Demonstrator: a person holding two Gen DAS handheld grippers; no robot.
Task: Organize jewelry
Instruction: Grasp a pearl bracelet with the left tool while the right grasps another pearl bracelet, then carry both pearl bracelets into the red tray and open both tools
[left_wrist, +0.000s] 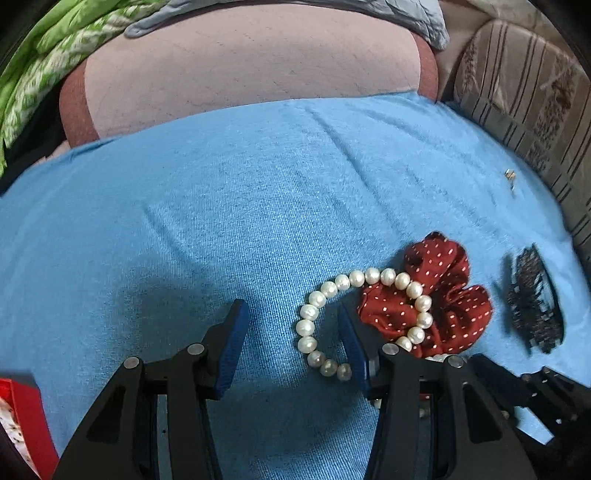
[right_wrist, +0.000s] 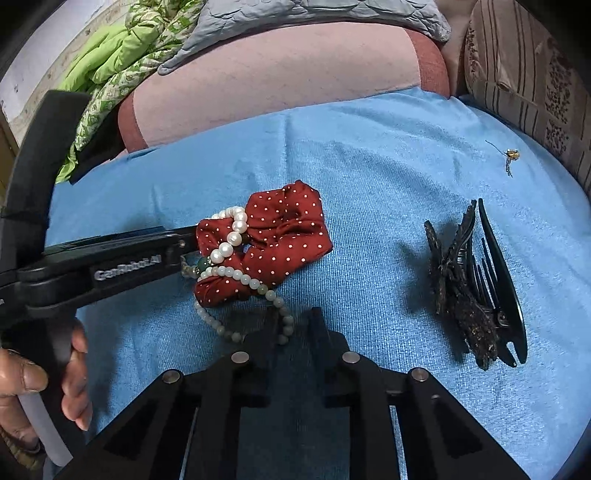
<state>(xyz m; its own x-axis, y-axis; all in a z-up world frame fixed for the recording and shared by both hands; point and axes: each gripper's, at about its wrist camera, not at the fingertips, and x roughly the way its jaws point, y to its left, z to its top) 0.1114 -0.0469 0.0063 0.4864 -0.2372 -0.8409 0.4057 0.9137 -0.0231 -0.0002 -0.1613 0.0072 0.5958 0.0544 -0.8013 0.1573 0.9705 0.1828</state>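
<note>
A white pearl bracelet (left_wrist: 314, 325) lies on the blue cloth (left_wrist: 221, 221), partly over a red polka-dot scrunchie (left_wrist: 443, 295). My left gripper (left_wrist: 291, 314) is open, its right finger inside the pearl loop and its left finger outside it. In the right wrist view the pearl bracelet (right_wrist: 231, 236) and a grey-green bead bracelet (right_wrist: 273, 299) drape over the scrunchie (right_wrist: 273, 236). My right gripper (right_wrist: 295, 317) is slightly open and empty just before the bead bracelet. The left gripper body (right_wrist: 110, 266) comes in from the left.
A black hair claw clip (right_wrist: 476, 291) lies right of the scrunchie; it also shows in the left wrist view (left_wrist: 532, 299). A small earring (right_wrist: 511, 155) lies far right. A red box (left_wrist: 22, 413) sits at lower left. Pink cushion (left_wrist: 251, 66), patterned pillow (right_wrist: 532, 74).
</note>
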